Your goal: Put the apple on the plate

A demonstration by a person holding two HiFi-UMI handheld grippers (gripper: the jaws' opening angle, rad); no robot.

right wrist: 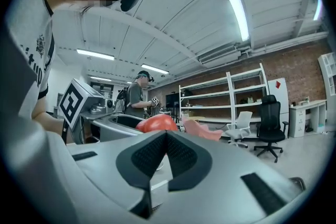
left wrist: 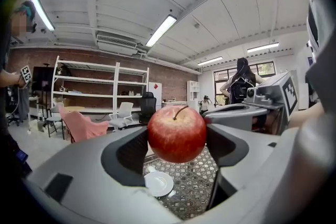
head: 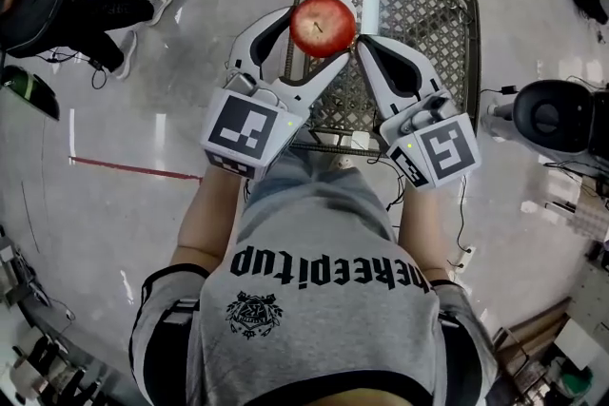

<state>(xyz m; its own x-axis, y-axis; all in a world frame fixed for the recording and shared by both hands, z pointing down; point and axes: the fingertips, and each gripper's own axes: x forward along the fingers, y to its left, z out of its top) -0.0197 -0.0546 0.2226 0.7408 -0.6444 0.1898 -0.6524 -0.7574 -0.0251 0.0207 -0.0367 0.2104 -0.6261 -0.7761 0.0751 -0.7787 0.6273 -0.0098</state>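
A red apple [head: 323, 25] is held up in the air, with my left gripper [head: 322, 29] shut on it by both jaws. The left gripper view shows the apple [left wrist: 177, 134] stem up between the grey jaws. Below it a small white plate [left wrist: 158, 183] lies on a metal mesh table [left wrist: 202, 186]. My right gripper [head: 363, 44] is shut and holds nothing, its tip just right of the apple. In the right gripper view the jaws [right wrist: 167, 139] meet, and the apple [right wrist: 156, 123] shows behind them. In the head view the plate is hidden.
The mesh table [head: 423, 9] stands in front of me on a grey floor. A person [head: 76, 9] sits at the far left. A black round device [head: 547, 114] is on the right. A red line [head: 133, 169] crosses the floor. Shelves [left wrist: 100, 86] and chairs stand farther off.
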